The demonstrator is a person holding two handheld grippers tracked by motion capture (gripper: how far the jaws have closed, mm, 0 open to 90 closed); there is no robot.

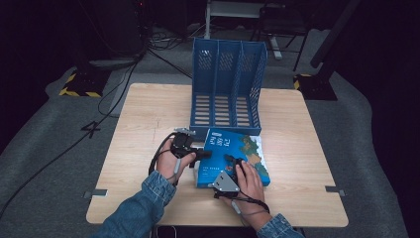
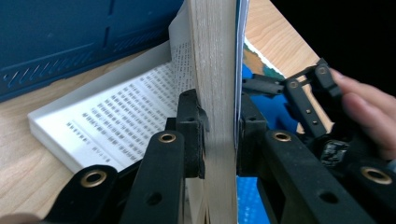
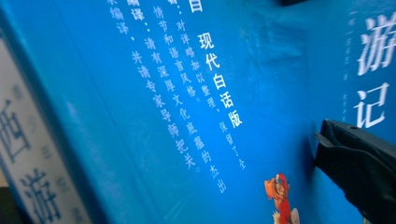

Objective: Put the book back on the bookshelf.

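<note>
Closest to me, the left hand-held gripper (image 2: 217, 135) has its two black jaws clamped on a thick wad of pages with the cover of the blue book (image 2: 212, 56), holding that part up on edge while the printed pages beyond lie open and flat on the counter (image 2: 28, 158). From above I see the book (image 1: 237, 156) lying at the counter's (image 1: 148, 109) middle, just in front of the blue file rack (image 1: 228, 84), which stands upright with three slots. My left hand-held gripper (image 1: 200, 154) is at the book's left edge. The right hand-held gripper (image 1: 230, 159) sits over the cover's lower part; its own camera is pressed close to the blue cover (image 3: 196, 93) with white print, one dark jaw at the lower right, and I cannot tell whether its jaws are apart or together.
</note>
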